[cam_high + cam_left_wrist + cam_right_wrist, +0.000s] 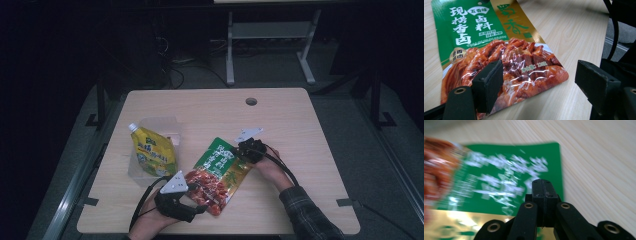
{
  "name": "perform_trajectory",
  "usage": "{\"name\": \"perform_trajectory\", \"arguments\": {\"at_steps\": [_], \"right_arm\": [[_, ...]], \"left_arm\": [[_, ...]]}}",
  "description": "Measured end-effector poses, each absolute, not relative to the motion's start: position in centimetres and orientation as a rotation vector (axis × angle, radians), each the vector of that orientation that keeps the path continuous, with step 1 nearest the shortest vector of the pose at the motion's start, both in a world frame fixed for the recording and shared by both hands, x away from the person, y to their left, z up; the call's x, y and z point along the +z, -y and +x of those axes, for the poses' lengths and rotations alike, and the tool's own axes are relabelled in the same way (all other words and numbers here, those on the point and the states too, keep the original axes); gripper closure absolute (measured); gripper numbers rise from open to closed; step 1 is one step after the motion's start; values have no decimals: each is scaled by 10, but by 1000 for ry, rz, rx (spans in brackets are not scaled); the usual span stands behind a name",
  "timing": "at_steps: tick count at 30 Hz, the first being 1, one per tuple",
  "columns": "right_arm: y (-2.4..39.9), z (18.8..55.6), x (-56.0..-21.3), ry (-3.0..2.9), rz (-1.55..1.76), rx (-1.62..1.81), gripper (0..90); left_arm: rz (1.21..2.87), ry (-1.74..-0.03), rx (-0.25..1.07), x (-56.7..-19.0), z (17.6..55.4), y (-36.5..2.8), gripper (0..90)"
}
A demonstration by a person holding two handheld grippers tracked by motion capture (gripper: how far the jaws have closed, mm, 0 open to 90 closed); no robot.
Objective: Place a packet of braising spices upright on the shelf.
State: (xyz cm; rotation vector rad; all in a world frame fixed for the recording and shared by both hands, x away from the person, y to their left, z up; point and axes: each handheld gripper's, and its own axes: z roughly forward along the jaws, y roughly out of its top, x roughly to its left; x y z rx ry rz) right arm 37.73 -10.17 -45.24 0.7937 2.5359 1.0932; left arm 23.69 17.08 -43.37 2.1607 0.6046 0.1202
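Wooden table (300,125): left gripper (192,202) jaws apart beside sauce pouch (215,172), right gripper (239,150) jaws closed.

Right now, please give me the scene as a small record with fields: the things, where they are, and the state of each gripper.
table: light wooden table
main item: green and gold food pouch, flat on the table
second item: yellow spout pouch in a clear container, left of the food pouch
left gripper: open, at the pouch's red lower end, one jaw over it
right gripper: shut, at the pouch's green top end; whether it pinches the edge cannot be told
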Motion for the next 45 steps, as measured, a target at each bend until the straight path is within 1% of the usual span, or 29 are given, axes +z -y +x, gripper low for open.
{"name": "perform_trajectory", "arguments": {"at_steps": [3,7,9,16,20,27,32,33,36,37,39,41,44,45], "right_arm": [[91,361,-448,-2586,747,1114,900],[79,347,-457,-2648,682,1058,900],[76,345,-464,-2665,675,1023,900],[85,347,-466,-2659,729,1032,900],[92,347,-466,-2663,718,1014,900],[114,342,-464,-2664,749,996,900],[130,341,-464,-2651,805,1039,900],[136,340,-462,-2636,836,1069,844],[150,337,-452,-2596,888,1142,751],[156,334,-449,-2583,897,1161,705],[167,328,-445,-2575,925,1193,606],[176,321,-444,-2565,947,1210,482],[185,311,-445,-2578,955,1205,361],[187,308,-446,-2586,948,1195,334]], "left_arm": [[2159,-613,128,-433,238,-175,221],[2161,-615,134,-432,238,-177,222],[2161,-618,134,-433,238,-177,222],[2169,-633,136,-434,238,-174,223],[2184,-646,162,-433,240,-169,227],[2213,-648,201,-431,257,-143,218],[2263,-641,215,-431,284,-112,199],[2269,-641,220,-432,290,-107,194],[2289,-658,218,-435,305,-97,184],[2302,-668,230,-437,312,-93,180],[2314,-693,243,-441,321,-88,173],[2321,-724,266,-445,331,-84,164],[2324,-779,261,-449,345,-80,149],[2324,-797,263,-451,350,-79,142]]}}
